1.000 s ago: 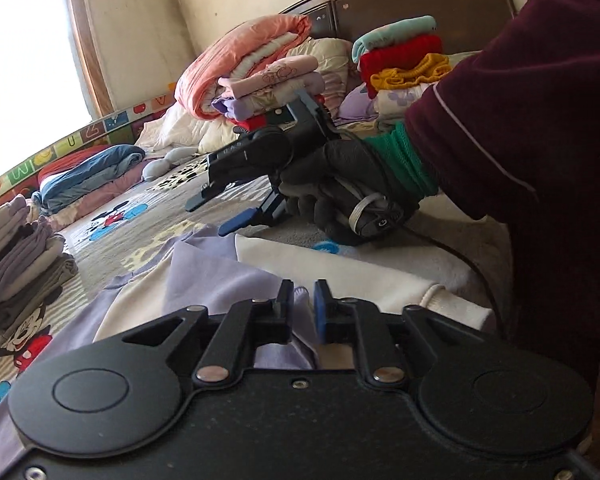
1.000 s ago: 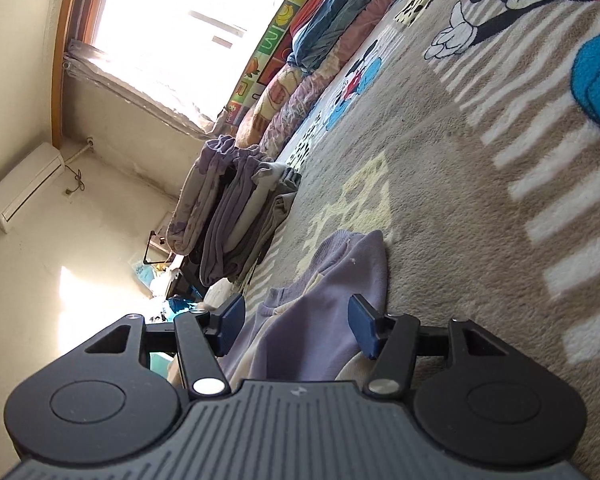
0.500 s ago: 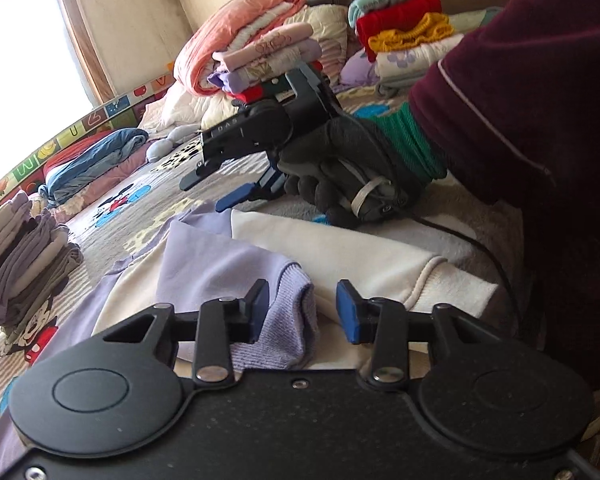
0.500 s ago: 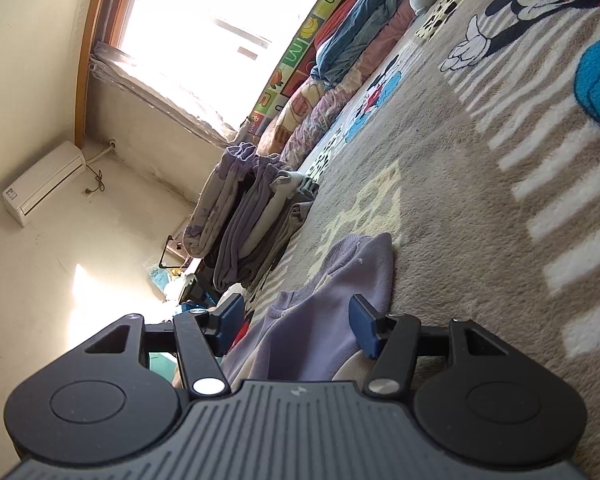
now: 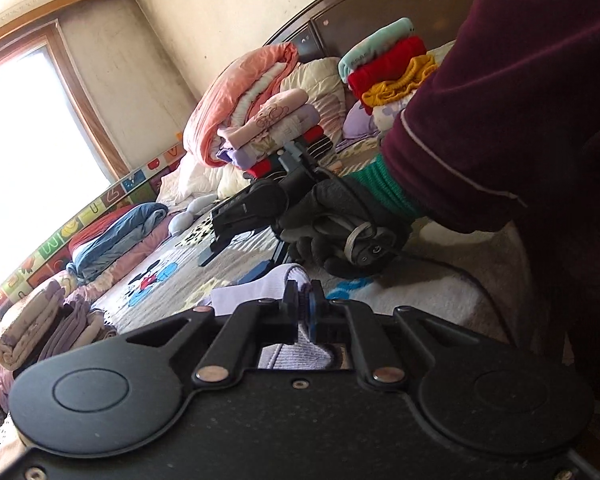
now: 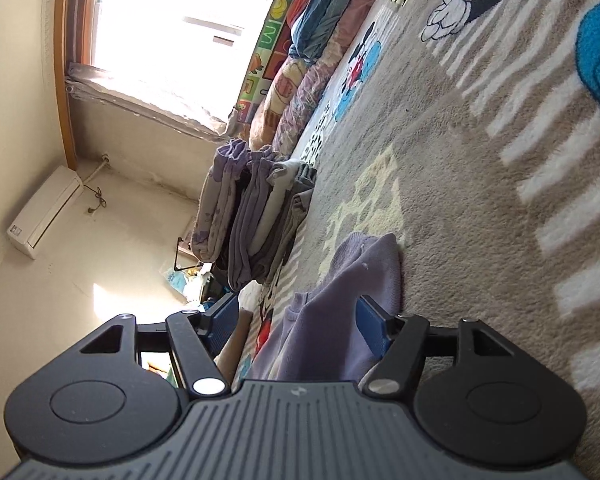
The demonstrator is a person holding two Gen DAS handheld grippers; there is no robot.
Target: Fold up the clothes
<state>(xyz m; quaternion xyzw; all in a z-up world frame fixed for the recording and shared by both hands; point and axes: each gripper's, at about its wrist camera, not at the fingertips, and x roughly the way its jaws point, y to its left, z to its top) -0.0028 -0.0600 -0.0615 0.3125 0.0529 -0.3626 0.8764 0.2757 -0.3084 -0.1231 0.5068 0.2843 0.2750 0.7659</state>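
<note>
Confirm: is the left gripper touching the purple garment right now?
Touching. The left wrist view shows the left gripper with its jaws nearly shut, pinching the ribbed cuff of the purple garment between them.

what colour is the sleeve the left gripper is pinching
Pale lilac sleeve with a ribbed cuff, seen best from the left wrist; left gripper is shut on it.

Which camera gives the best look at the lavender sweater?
The right wrist view: the lavender sweater lies draped on the blanket between the open right claw. The left wrist view shows only a ribbed bit pinched in the left claw.
</note>
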